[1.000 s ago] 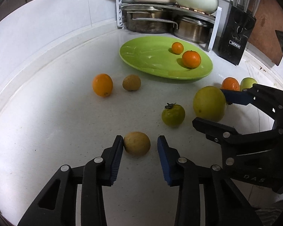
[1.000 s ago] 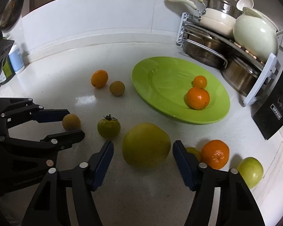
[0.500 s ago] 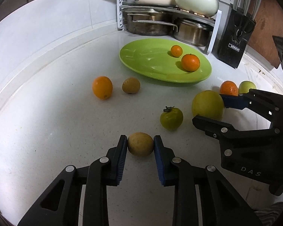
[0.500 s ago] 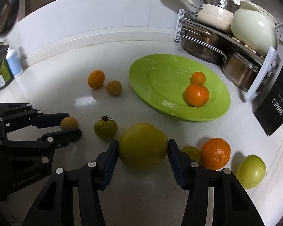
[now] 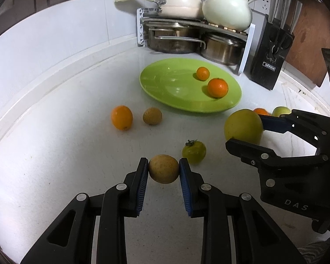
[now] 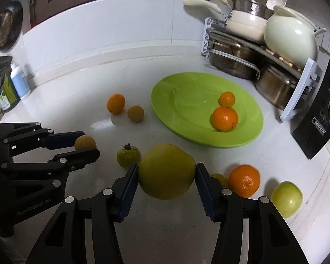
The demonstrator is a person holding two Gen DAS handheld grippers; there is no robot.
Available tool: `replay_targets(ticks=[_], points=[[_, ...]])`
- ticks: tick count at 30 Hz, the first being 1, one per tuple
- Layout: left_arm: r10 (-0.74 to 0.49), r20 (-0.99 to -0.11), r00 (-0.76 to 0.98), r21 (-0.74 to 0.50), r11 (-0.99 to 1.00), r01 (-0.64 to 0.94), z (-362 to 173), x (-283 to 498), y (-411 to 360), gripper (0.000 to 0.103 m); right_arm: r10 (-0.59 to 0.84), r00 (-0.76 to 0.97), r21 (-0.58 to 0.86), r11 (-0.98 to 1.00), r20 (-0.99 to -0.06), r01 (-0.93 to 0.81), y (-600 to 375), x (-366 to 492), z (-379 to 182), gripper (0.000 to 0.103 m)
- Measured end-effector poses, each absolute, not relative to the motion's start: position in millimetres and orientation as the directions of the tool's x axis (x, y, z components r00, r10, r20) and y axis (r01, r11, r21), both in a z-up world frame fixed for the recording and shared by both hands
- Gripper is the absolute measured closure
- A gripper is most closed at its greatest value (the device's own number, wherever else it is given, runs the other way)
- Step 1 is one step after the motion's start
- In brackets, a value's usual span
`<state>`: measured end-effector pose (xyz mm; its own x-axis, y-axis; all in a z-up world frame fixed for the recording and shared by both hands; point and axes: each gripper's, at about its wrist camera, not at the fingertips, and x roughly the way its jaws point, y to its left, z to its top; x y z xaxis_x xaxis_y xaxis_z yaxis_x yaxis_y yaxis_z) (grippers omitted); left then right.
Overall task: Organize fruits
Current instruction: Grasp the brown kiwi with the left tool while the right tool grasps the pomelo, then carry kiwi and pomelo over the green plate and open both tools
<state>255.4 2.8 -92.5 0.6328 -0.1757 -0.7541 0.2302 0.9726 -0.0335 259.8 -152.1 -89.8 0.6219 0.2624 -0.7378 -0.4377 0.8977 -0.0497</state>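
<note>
White counter [image 5: 55, 154]: we had the left gripper [image 5: 164, 171] pinching a small tan fruit [image 5: 163, 169], the right gripper [image 6: 167, 176] clamping a big yellow fruit [image 6: 166, 171]. Green tomato [image 6: 128, 156] sat between them; a yellowish fruit [image 6: 219, 178] was half hidden behind the right finger.

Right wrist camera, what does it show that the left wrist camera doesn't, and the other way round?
Only the right wrist view shows the white and blue bottle at the counter's left end. Only the left wrist view shows knife handles in the black block. Both show the green oval plate holding two oranges, the left gripper shut on a small tan fruit, and the right gripper shut on a big yellow fruit.
</note>
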Motion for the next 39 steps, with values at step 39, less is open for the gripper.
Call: replay_targets(ticks=[39], points=[[-0.203,-0.629,0.751,0.022,0.96,0.279,-14,362,-27,0.074,0.233,0.715,-0.045,0.937,-0.659,-0.347,-178,364,-24,0.05]])
